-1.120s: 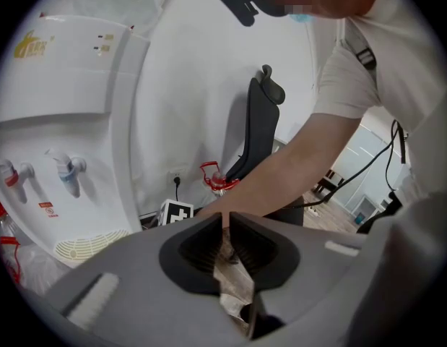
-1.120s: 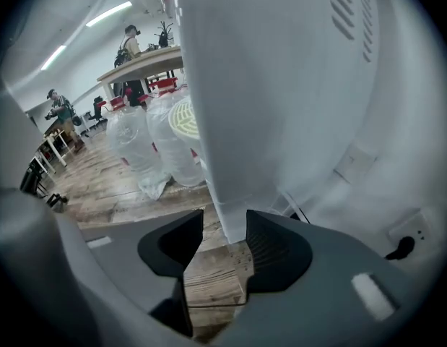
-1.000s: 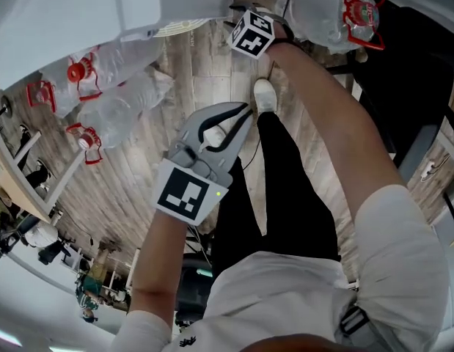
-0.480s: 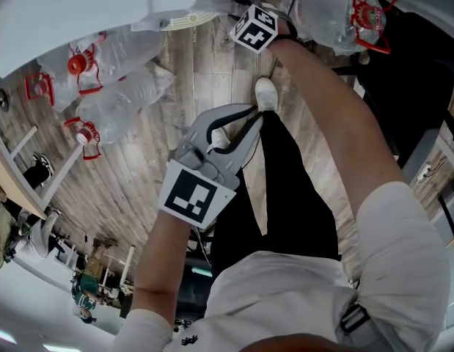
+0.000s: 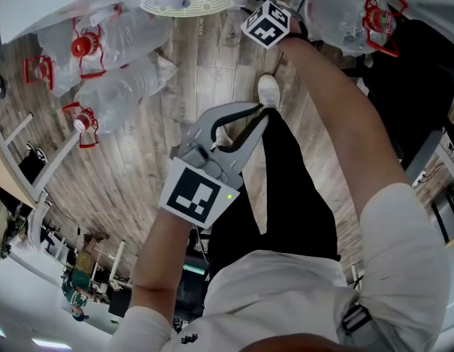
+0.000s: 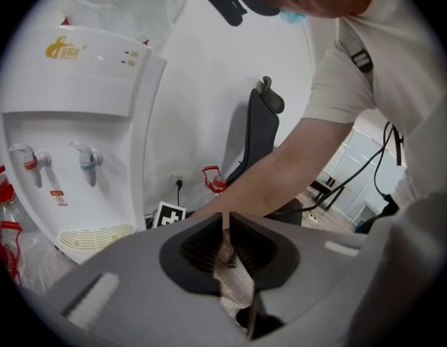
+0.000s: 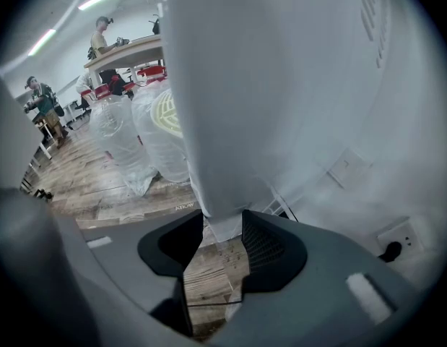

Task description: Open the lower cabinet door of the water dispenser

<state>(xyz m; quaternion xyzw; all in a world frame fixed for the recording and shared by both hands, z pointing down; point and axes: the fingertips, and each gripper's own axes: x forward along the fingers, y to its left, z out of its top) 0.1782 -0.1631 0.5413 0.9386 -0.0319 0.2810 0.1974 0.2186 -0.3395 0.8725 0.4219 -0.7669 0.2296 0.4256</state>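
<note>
Person's wearing a white short-sleeved T-shirt (image 5: 285,299), black trousers (image 5: 285,196) and a white sneaker (image 5: 268,92), plus a grey strap with a dark buckle (image 5: 353,318) at the shoulder. The left gripper (image 5: 262,111) and right gripper (image 7: 223,231) look like the same build: smooth grey plastic shells, with black ribbed pads lining the jaws. Each has a white cube with black square markers, the left cube (image 5: 197,195) and the right cube (image 5: 268,23). The left cube has a tiny green light (image 5: 230,196) on it.

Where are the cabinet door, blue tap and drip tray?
cabinet door (image 7: 223,121): right gripper view, white panel above the jaws.
blue tap (image 6: 87,159): left gripper view, spout.
drip tray (image 6: 93,236): left gripper view, slotted grille.
</note>
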